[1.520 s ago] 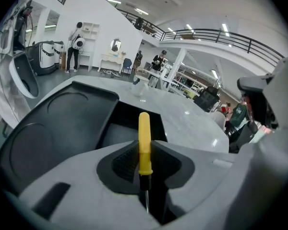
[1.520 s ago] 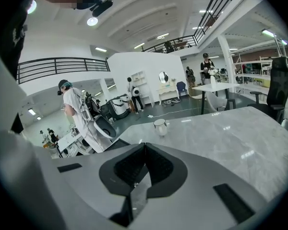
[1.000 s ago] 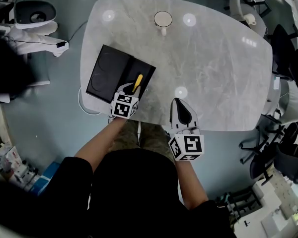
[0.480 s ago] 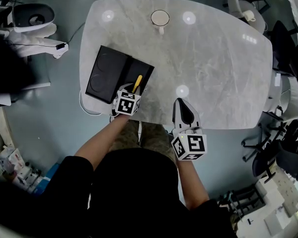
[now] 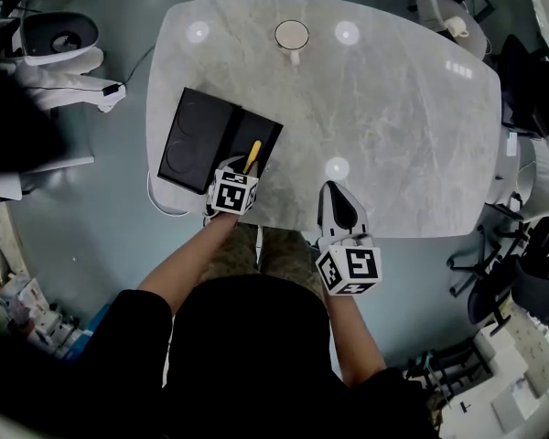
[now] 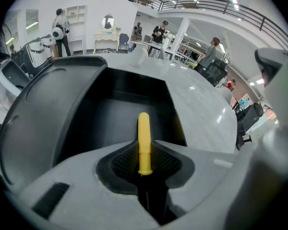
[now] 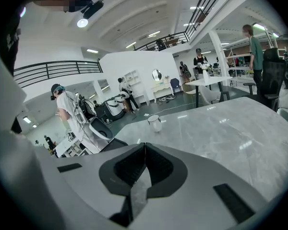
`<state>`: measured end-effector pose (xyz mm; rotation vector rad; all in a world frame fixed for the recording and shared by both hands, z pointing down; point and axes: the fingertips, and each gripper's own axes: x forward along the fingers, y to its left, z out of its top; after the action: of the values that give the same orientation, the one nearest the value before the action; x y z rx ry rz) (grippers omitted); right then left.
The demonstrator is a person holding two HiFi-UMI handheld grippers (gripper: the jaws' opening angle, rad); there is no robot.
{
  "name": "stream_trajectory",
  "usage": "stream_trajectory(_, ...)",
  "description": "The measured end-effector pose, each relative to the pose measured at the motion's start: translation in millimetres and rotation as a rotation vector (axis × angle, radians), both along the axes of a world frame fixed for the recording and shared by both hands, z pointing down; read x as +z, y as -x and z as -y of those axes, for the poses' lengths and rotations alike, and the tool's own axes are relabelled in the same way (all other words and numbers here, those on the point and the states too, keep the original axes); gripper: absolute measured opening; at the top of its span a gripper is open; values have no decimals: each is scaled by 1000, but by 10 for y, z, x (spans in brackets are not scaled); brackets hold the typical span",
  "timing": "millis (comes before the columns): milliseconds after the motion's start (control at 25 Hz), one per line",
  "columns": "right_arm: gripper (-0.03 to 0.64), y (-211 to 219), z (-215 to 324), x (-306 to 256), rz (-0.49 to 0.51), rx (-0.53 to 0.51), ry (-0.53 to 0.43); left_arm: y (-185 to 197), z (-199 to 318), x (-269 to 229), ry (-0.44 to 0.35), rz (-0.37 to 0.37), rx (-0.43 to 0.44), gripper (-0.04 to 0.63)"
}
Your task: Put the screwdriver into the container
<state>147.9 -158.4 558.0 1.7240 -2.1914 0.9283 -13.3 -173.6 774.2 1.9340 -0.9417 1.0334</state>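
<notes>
The left gripper has its jaws pinched on the yellow screwdriver; its long side runs straight along the jaws, yellow end pointing away from the person, over the open black container on the tabletop; the right gripper has its jaws closed on nothing.

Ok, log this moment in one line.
left claw: shut on screwdriver, over container | right claw: shut, empty, at table edge

A grey marble table carries a black open container at its near left, close to the edge, and a white cup at the far middle.
</notes>
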Motion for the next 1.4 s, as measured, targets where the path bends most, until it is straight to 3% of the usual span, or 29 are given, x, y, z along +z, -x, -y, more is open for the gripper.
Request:
stream_trajectory(480,12,0,-57,41,26,13,13,-37,-6,9,-41,13,47,126)
stream_trajectory(1400,12,-68,-255,-2,45,28,6,-7,14,-122,-83,-52,8,187)
